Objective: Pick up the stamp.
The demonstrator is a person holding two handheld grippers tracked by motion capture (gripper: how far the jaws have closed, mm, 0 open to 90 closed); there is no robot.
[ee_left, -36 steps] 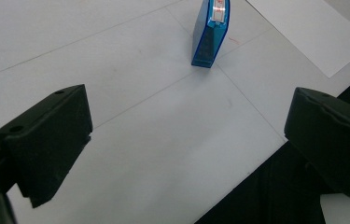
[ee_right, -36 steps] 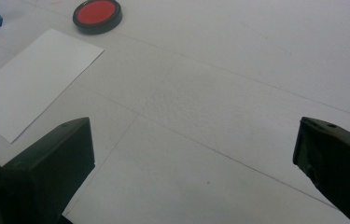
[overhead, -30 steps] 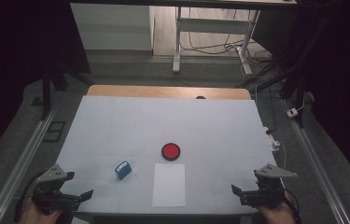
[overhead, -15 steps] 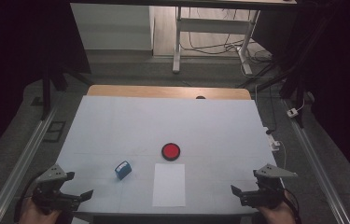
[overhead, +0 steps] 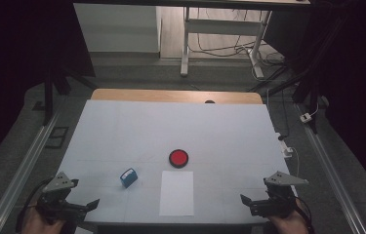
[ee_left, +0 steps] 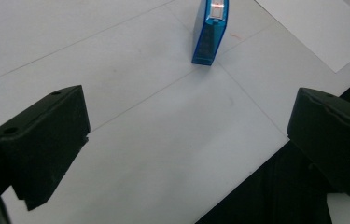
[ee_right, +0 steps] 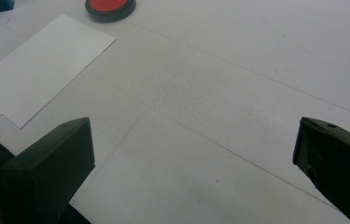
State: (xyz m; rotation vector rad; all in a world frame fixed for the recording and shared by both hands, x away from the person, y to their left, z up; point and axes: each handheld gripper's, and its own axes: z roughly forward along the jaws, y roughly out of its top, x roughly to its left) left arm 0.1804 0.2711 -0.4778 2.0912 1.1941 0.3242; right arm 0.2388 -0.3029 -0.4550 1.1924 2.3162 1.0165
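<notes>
A small blue block (overhead: 129,177) with a pale top rests on the white table (overhead: 122,126), left of a white sheet of paper (overhead: 177,193). Just beyond the sheet sits a red disc with a black rim (overhead: 178,157). My left gripper (overhead: 89,205) hovers open at the front left corner, the blue block (ee_left: 210,30) ahead of its spread jaws. At the front right corner my right gripper (overhead: 247,203) is open too, with the paper (ee_right: 42,65) and red disc (ee_right: 110,6) off to its far left.
The table's wooden far edge (overhead: 175,96) carries a small dark knob (overhead: 210,102). Metal rails (overhead: 22,168) run along both sides on the floor. A desk frame with cables (overhead: 219,39) stands beyond the table. A white plug (overhead: 308,117) lies at right.
</notes>
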